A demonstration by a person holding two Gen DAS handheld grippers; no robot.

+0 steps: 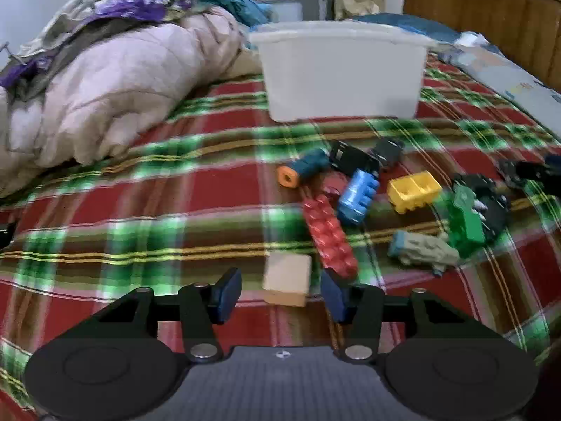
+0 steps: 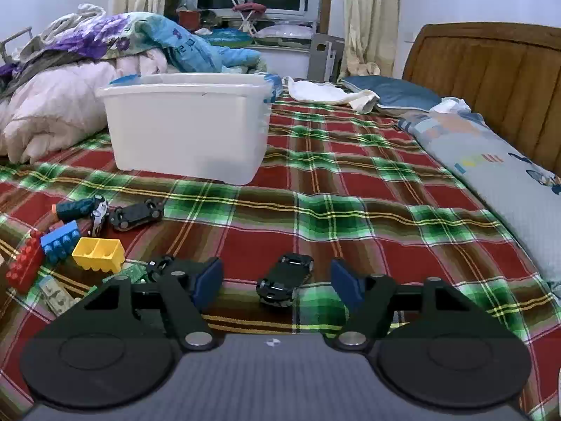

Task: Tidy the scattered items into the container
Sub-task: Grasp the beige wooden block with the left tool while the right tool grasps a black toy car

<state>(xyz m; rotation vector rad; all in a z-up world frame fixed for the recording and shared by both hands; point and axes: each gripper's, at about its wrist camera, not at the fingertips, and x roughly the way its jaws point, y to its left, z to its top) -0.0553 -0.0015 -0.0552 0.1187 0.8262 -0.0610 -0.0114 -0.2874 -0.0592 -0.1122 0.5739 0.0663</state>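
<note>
Toys lie scattered across the red-and-green plaid bedspread [image 2: 350, 175] while the white translucent plastic storage bin [image 2: 186, 129] waits toward the bed's far side, near the heaped pink quilt [image 1: 105, 98]; its inside is hidden from both cameras, so whether anything has gone in cannot be told. By the look of it, most of the tidying remains: a long red studded building brick [image 1: 329, 235], a blue studded brick [image 1: 357, 196], a yellow hollow brick [image 1: 413, 191], a teal cylinder with an orange end [image 1: 301, 170], a green toy vehicle [image 1: 466, 219] and several dark toy cars lie in a loose cluster between the bin and the bed's near edge.

The left gripper [image 1: 280, 293] tilts steeply down, its blue pads parted on either side of a pale tan wooden block [image 1: 287, 279], not visibly pressing it. The right gripper [image 2: 277, 282] angles down more gently, fingers released, straddling a small black toy car [image 2: 285, 279] lying apart from the cluster.
</note>
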